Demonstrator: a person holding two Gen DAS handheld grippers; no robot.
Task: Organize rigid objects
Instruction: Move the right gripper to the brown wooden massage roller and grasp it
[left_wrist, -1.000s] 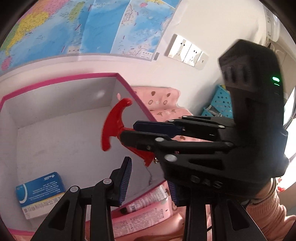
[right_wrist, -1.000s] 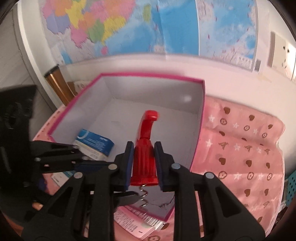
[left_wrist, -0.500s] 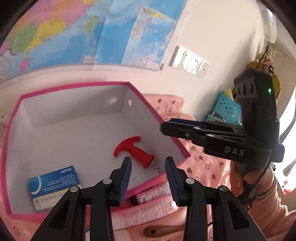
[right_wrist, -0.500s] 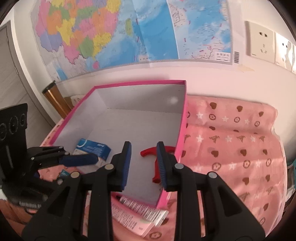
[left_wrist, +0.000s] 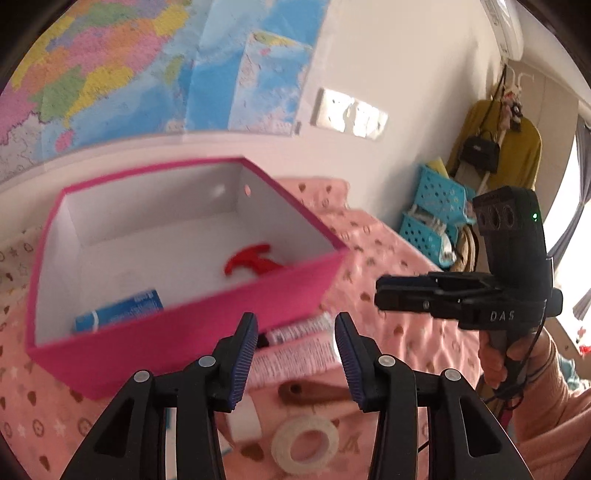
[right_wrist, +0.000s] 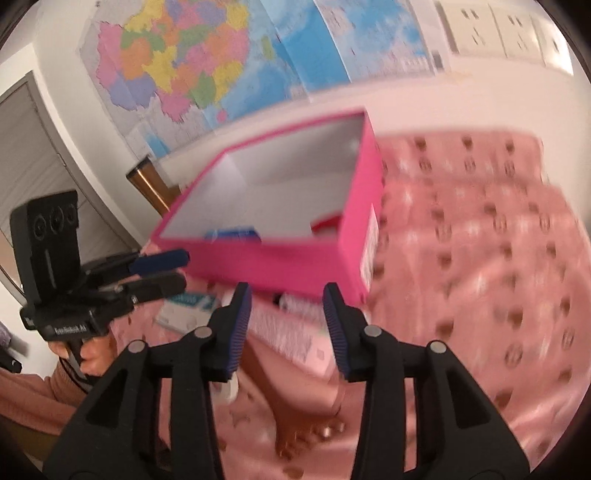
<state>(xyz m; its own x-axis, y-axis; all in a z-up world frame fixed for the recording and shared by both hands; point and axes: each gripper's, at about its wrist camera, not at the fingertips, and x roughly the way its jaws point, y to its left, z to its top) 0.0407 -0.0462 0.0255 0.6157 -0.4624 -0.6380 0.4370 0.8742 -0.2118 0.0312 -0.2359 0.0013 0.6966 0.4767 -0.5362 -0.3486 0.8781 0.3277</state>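
Both tongs parted, holding nothing: left gripper (left_wrist: 293, 341), right gripper (right_wrist: 287, 319); red corkscrew (left_wrist: 251, 258) and blue carton (left_wrist: 120, 310) inside pink box (left_wrist: 177, 332); tape roll (left_wrist: 304, 443) outside on cloth.

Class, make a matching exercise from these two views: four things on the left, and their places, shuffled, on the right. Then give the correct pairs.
Things
1. red corkscrew
2. blue carton
3. tape roll
4. wall sockets

Places
A. on the pink cloth, in front of the box
B. inside the pink box, near its right wall
C. on the wall beside the map
D. inside the pink box, at its front left

Pairs: 1-B, 2-D, 3-A, 4-C
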